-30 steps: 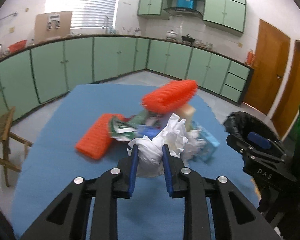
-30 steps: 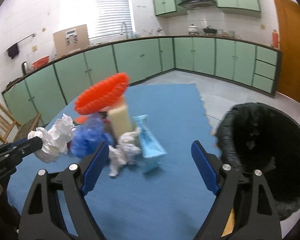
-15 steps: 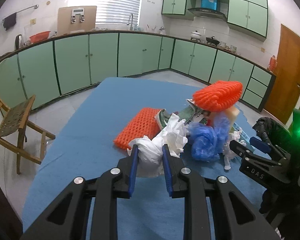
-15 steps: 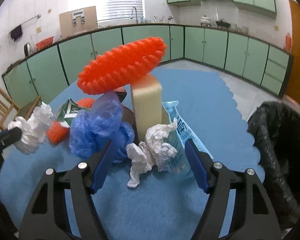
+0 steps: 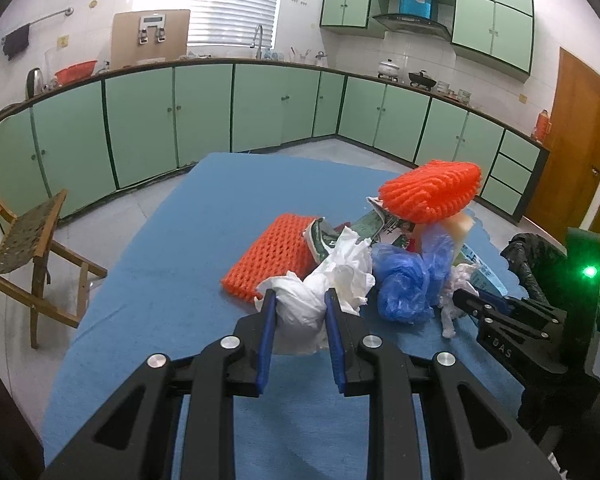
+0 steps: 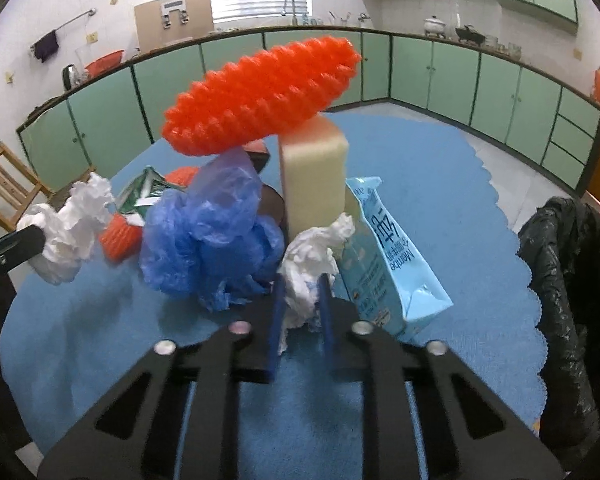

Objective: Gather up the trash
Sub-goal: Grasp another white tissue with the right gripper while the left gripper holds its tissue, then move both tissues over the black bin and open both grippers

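Right gripper [image 6: 300, 292] jaws just closed, now pinching small tissue wad [image 6: 310, 264]; left gripper [image 5: 300, 306] still clamps white wad [image 5: 308, 300].

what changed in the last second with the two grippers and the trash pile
The right gripper came in toward the pile and its jaws have just been closing; they are now shut on the small crumpled tissue in front of the sponge block. The left gripper kept its grip on the white paper wad. The orange foam net stays on top of the block.
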Demonstrator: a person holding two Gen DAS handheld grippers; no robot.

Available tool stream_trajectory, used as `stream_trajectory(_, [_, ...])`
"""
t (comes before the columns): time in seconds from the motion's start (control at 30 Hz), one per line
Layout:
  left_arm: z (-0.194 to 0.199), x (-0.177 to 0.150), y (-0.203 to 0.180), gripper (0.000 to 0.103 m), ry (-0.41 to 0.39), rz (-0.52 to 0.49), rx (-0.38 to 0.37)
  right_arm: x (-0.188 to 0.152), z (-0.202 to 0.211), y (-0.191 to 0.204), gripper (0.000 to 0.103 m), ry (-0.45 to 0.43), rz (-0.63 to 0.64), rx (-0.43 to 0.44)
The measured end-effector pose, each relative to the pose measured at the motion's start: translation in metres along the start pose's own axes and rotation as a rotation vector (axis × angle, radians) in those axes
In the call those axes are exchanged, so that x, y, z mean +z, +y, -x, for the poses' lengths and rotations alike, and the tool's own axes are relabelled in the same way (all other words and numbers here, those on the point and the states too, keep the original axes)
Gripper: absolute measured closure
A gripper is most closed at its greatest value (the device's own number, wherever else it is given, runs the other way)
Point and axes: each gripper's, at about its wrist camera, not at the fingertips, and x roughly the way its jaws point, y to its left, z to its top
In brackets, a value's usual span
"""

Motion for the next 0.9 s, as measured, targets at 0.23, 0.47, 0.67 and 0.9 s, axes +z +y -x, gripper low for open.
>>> stream_trajectory(0.23, [0.012,0.008,-0.014,0.079,-0.034,-0.015,-0.004,0.006,0.039,-0.005,0.091,-0.067,-0.032,0.054])
stream_trajectory(0.47, [0.029,0.021,-0.036,0.079,-0.075,-0.038,-0.039,0.014,0.082,-0.021,0.091,-0.140,-0.073,0.048])
stream_trajectory(0.67, [0.040,0.030,-0.063,0.079,-0.101,-0.069,-0.088,0.021,0.118,-0.039,0.091,-0.208,-0.088,0.017])
stream_trajectory(0.9, [0.042,0.038,-0.101,0.079,-0.109,-0.112,-0.165,0.022,0.156,-0.070,0.091,-0.267,-0.114,-0.040])
